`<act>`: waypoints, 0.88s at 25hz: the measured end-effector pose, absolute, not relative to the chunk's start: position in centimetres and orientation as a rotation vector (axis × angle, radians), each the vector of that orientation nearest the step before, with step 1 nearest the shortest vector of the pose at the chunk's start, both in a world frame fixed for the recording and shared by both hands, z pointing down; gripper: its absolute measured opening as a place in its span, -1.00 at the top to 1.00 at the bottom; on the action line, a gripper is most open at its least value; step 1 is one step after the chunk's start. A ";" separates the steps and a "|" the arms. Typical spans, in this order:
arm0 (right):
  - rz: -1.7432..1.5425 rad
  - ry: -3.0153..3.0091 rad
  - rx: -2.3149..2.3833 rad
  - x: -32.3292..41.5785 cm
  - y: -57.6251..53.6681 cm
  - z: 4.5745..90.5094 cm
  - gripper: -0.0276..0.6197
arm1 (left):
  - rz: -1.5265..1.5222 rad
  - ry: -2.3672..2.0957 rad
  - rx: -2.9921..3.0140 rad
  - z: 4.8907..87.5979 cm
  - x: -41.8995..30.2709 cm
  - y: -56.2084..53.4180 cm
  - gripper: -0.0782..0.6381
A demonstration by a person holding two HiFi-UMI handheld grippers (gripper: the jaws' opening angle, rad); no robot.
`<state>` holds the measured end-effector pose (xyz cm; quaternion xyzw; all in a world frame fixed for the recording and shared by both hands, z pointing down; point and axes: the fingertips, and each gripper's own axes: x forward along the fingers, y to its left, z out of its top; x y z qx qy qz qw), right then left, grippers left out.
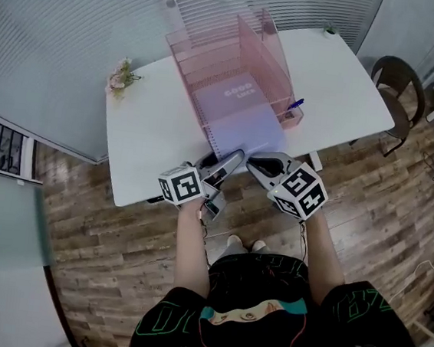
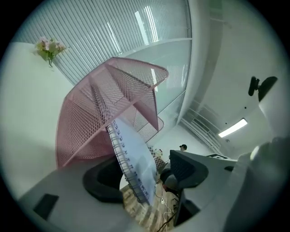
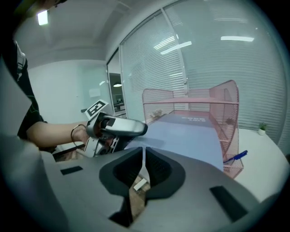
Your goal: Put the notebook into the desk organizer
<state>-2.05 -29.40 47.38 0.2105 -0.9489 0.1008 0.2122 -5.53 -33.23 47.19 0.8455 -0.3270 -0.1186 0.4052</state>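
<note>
A lavender spiral notebook [image 1: 242, 118] lies flat with its far end inside the pink mesh desk organizer [image 1: 272, 51] and its near end sticking out over the table's front edge. My right gripper [image 1: 258, 164] is shut on the notebook's near edge; in the right gripper view the thin notebook [image 3: 190, 133] runs between the closed pads of the right gripper [image 3: 144, 165]. My left gripper [image 1: 232, 161] stands open at the near left corner. In the left gripper view the spiral edge of the notebook [image 2: 136, 158] sits between the left gripper's [image 2: 145, 174] wide jaws, which do not press on it.
The organizer stands on a white table [image 1: 151, 139]. A blue pen [image 1: 295, 105] rests in the organizer's low front tray on the right. A small bunch of flowers [image 1: 121, 76] sits at the table's far left. A dark chair [image 1: 400, 84] stands to the right.
</note>
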 end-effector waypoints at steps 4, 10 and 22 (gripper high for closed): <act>0.251 -2.520 0.388 -2.4 -27.5 49.8 0.84 | -0.280 -0.832 2.156 47.1 -6.1 -32.5 -0.11; 0.169 -2.378 0.463 -2.6 -28.3 51.7 0.84 | -0.282 -0.900 2.177 47.4 -6.9 -31.7 -0.10; 0.131 -2.485 0.695 -4.0 -32.2 48.9 0.87 | -0.280 -1.009 2.229 46.8 -9.0 -30.2 -0.03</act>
